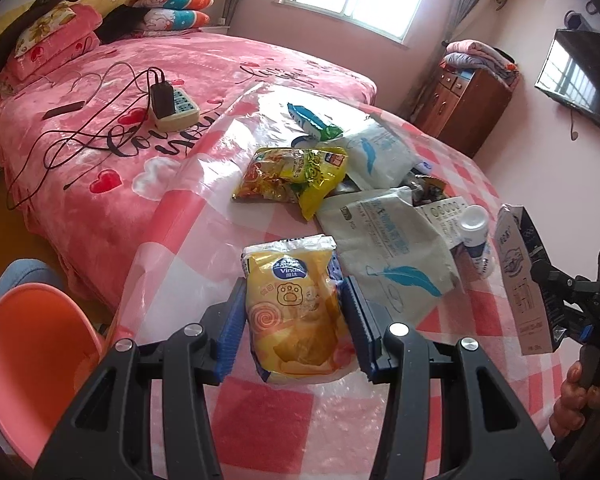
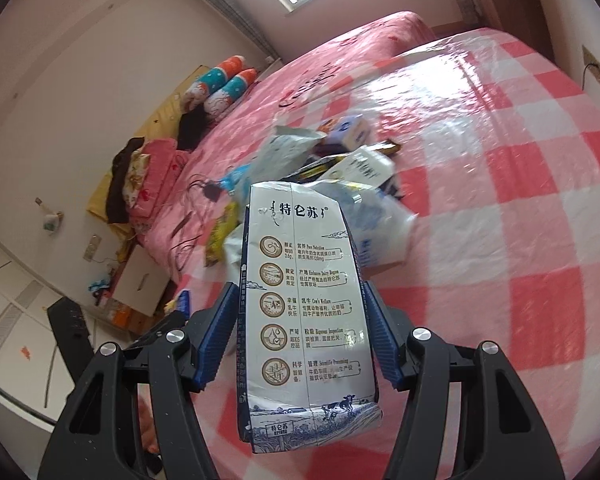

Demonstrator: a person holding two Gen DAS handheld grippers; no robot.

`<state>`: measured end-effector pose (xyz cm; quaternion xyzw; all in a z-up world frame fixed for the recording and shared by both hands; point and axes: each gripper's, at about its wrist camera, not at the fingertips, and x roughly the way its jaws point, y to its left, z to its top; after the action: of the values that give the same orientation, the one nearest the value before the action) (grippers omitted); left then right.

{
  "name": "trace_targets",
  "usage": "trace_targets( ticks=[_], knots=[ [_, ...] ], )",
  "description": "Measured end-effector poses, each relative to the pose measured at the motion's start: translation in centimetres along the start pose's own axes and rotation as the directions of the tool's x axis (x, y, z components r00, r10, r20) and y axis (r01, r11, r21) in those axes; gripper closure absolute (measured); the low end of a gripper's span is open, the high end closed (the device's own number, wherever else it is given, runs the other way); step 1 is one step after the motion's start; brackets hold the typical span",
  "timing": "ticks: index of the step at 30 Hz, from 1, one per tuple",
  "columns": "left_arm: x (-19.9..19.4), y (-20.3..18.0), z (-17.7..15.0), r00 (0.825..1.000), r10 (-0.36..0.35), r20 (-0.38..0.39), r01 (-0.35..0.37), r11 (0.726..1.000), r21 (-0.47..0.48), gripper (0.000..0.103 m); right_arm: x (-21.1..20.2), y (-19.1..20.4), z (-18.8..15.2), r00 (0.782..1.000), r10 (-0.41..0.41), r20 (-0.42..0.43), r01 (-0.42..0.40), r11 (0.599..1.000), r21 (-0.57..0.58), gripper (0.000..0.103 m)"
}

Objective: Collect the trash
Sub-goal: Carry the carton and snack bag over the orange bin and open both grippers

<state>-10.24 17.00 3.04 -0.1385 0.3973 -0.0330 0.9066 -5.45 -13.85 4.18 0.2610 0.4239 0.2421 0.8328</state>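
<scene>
The left tongs (image 1: 294, 334) clamp a yellow tissue pack (image 1: 294, 312) above the checked surface (image 1: 260, 412). Only the right view shows the printed face of the milk carton (image 2: 308, 320), pinched by the right tongs (image 2: 306, 340).

A yellow tissue pack (image 1: 294, 312) reads "Vinda" in a blue badge above a paw-print drawing. A white milk carton (image 2: 306, 312) is headed "特仑苏"; beneath that heading run five round emblems with lines including "Pure Nutrition", "Cow's Welfare", "Rigorous Inspection" and "Scientific Processing". A paper slip (image 1: 446, 216) beyond the tissue pack shows "00000". Other print is too small to read.
</scene>
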Motion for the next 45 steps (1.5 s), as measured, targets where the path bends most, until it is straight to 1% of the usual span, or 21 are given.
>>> trace_targets(
  ticks=[8, 15, 21, 27, 33, 37, 40, 41, 42, 43, 44, 45],
  knots=[
    [-1.6, 0.8, -0.6, 0.999, -0.036, 0.015, 0.036, 0.999, -0.029, 0.054, 1.4, 4.3, -1.0, 0.995, 0.090, -0.052, -0.092, 0.995, -0.035, 0.040],
    [-3.4, 2.7, -0.8, 0.999, -0.030, 0.042, 0.032, 0.997, -0.064, 0.054, 3.8, 8.3, -2.0, 0.980, 0.157, -0.119, -0.166, 0.984, -0.063, 0.040],
    [-5.4, 5.7, -1.0, 0.997, 0.009, 0.071, -0.001, 0.994, -0.105, 0.054, 6.6, 12.1, -3.0, 0.959, 0.205, -0.194, -0.226, 0.970, -0.092, 0.040],
    [-7.1, 9.9, -2.0, 0.993, 0.088, 0.078, -0.073, 0.983, -0.170, 0.054, 10.2, 17.3, -4.7, 0.928, 0.236, -0.287, -0.288, 0.946, -0.152, 0.040],
    [-8.0, 14.6, -3.6, 0.983, 0.177, 0.054, -0.159, 0.956, -0.249, 0.054, 13.7, 20.9, -6.6, 0.896, 0.244, -0.370, -0.330, 0.925, -0.190, 0.040],
    [-8.4, 18.0, -4.7, 0.970, 0.241, 0.031, -0.221, 0.926, -0.306, 0.053, 16.1, 23.7, -7.6, 0.872, 0.262, -0.413, -0.362, 0.913, -0.186, 0.040],
    [-8.4, 19.9, -5.5, 0.964, 0.265, 0.012, -0.245, 0.907, -0.341, 0.052, 17.7, 25.3, -8.5, 0.860, 0.267, -0.436, -0.379, 0.905, -0.193, 0.039],
    [-8.3, 20.6, -5.8, 0.962, 0.274, 0.002, -0.256, 0.900, -0.352, 0.048, 18.4, 25.9, -9.0, 0.854, 0.267, -0.446, -0.384, 0.902, -0.196, 0.039],
    [-8.1, 21.2, -6.1, 0.959, 0.283, -0.012, -0.268, 0.893, -0.361, 0.040, 19.1, 26.3, -9.5, 0.852, 0.262, -0.454, -0.386, 0.900, -0.204, 0.033],
    [-7.8, 22.1, -6.5, 0.954, 0.298, -0.032, -0.288, 0.881, -0.375, 0.036, 19.5, 26.5, -9.7, 0.856, 0.250, -0.453, -0.376, 0.902, -0.213, 0.023],
    [-7.7, 22.6, -6.8, 0.950, 0.309, -0.040, -0.300, 0.873, -0.385, 0.029, 19.9, 26.6, -10.0, 0.864, 0.232, -0.447, -0.357, 0.908, -0.220, 0.021],
    [-7.8, 23.1, -7.0, 0.946, 0.321, -0.048, -0.312, 0.862, -0.398, 0.026, 20.2, 26.5, -10.3, 0.868, 0.222, -0.445, -0.347, 0.911, -0.222, 0.020]
  ],
)
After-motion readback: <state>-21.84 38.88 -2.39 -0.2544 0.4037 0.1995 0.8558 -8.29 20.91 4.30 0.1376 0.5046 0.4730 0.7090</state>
